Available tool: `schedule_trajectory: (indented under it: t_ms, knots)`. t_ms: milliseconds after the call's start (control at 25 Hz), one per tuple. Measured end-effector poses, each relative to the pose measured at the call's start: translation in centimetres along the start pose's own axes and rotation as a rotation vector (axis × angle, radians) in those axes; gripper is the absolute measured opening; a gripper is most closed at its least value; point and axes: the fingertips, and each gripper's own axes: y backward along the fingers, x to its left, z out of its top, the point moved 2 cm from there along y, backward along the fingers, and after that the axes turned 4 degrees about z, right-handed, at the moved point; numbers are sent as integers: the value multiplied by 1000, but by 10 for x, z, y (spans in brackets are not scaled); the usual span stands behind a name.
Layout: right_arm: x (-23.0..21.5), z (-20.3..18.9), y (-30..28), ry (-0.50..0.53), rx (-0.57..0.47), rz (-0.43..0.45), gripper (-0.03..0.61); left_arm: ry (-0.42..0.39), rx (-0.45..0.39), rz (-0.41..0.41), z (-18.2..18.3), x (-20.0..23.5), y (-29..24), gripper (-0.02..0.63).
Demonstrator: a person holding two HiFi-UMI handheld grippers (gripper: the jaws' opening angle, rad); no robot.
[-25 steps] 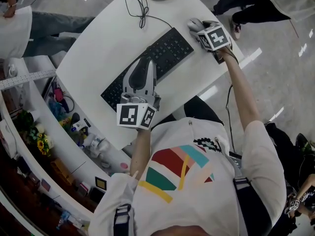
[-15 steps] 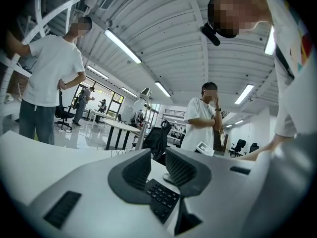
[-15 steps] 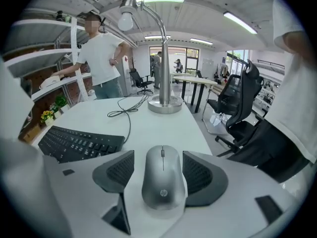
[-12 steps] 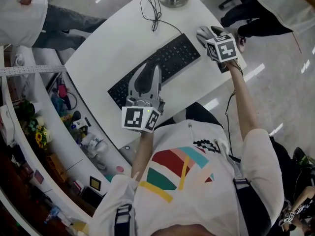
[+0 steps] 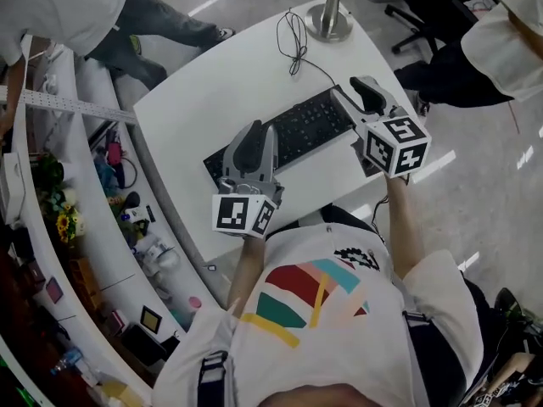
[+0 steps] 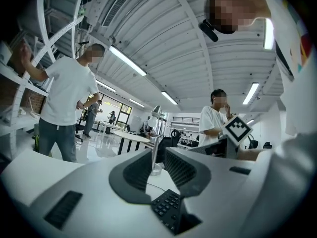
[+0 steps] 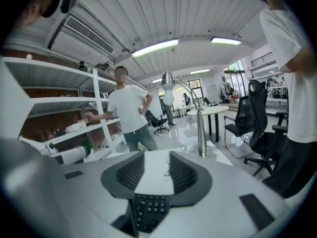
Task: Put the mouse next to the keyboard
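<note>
A white counter (image 5: 195, 75) carries a black keyboard (image 5: 310, 121) lying at a slant, with a lamp base (image 5: 329, 19) near the far edge and a looped black cable (image 5: 294, 36) between the base and the keyboard. The left gripper (image 5: 260, 131) hangs over the near left end of the keyboard. Its jaws stand well apart with nothing gripped, and its own view shows only keys and bare counter in the gap. The right gripper (image 5: 348, 88) sits over the right end of the keyboard, and its marker cube (image 5: 395, 146) faces the head camera. Its jaws are closing. The right gripper view shows a clear gap between them, filled only by bare counter top, the keyboard's edge below and the cable further off, so they press on nothing. I cannot tell where the mouse is, as no view shows it plainly. Cluttered shelves (image 5: 85, 185) run along the counter's left side, and a bystander in a white shirt (image 5: 59, 7) stands beyond them.
</note>
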Motion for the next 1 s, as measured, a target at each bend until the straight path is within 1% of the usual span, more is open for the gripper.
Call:
schedule_trajectory:
  t_ms: [40, 80, 120, 200, 280, 360, 440, 600, 720, 1000]
  knots:
    - [11, 11, 5, -1, -46, 4, 96, 3, 1, 3, 1, 3, 0, 129]
    - [22, 22, 10, 4, -88, 13, 11, 3, 2, 8, 2, 5, 0, 113]
    - [33, 30, 14, 19, -118, 25, 11, 0, 5, 17, 2, 8, 1, 96]
    - [56, 36, 20, 73, -134, 51, 11, -4, 11, 33, 3, 12, 2, 64]
    - [79, 33, 24, 137, -111, 90, 11, -5, 9, 40, 6, 13, 2, 44]
    - [95, 26, 24, 194, -78, 119, 11, -5, -1, 41, 10, 13, 0, 44]
    - [106, 19, 23, 226, -50, 129, 11, -6, -9, 36, 12, 11, 0, 44]
    - [114, 9, 26, 229, -35, 142, 11, -8, -16, 26, 13, 6, 3, 44]
    - [111, 6, 29, 243, -22, 133, 11, -10, -13, 25, 14, 2, 4, 44]
    - [105, 7, 38, 240, -19, 121, 11, -16, -20, 47, 18, 2, 6, 44]
